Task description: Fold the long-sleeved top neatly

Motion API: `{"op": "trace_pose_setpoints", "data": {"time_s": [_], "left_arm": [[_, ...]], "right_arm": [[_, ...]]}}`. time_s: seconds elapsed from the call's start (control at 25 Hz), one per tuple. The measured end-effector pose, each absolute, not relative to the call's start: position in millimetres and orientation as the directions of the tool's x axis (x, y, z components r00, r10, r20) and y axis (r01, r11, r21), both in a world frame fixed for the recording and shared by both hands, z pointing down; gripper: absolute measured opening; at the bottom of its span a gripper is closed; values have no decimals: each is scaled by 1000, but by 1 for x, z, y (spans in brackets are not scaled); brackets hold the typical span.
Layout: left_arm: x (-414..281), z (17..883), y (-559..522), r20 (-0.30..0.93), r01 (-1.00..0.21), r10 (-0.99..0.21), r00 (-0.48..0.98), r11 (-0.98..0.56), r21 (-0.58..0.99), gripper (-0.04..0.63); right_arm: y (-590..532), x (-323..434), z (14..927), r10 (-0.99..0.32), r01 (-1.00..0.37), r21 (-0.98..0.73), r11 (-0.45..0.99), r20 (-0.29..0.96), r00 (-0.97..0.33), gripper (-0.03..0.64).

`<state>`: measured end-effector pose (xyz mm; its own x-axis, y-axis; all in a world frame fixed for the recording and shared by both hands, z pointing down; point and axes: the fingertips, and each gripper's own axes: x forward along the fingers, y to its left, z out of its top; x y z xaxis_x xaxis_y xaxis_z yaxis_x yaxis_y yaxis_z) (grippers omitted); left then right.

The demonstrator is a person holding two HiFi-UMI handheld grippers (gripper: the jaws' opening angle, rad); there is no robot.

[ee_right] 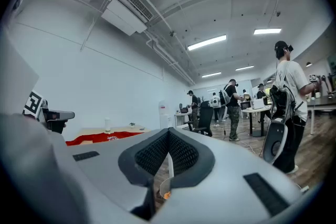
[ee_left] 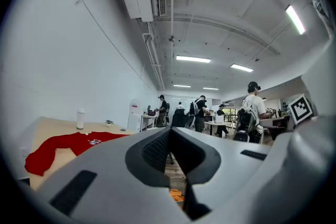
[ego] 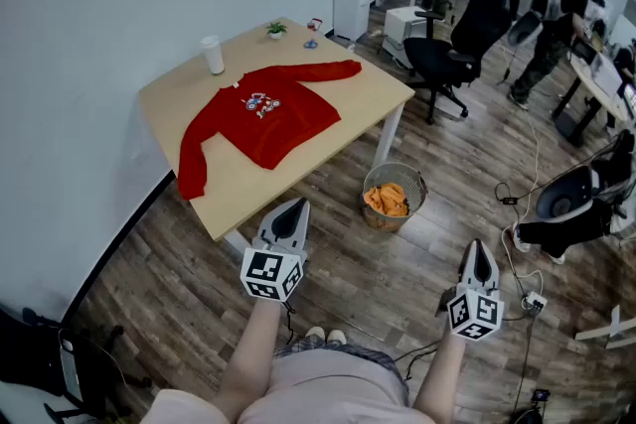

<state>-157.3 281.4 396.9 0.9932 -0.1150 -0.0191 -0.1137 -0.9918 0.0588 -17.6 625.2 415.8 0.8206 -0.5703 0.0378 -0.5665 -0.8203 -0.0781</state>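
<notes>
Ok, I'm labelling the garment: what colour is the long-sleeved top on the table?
The long-sleeved top is red, seen best in the head view.

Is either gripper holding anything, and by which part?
Nothing is held. Both the left gripper and right gripper are shut and empty; the red top lies on the table.

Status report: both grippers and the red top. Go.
Left gripper and right gripper shut, empty, short of the table. Red long-sleeved top flat on it, unfolded, untouched. Wire basket on floor beside table; nothing blocking.
</notes>
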Motion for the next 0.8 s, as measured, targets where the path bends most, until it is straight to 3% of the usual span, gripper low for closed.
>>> {"op": "trace_pose_setpoints", "data": {"time_s": [0.8], "left_arm": [[-154,404,277,-7,-117,-118,993,-990,74,3]], "right_arm": [[621,-17,423,-578,-574,-79,-815,46,815,6]]}}
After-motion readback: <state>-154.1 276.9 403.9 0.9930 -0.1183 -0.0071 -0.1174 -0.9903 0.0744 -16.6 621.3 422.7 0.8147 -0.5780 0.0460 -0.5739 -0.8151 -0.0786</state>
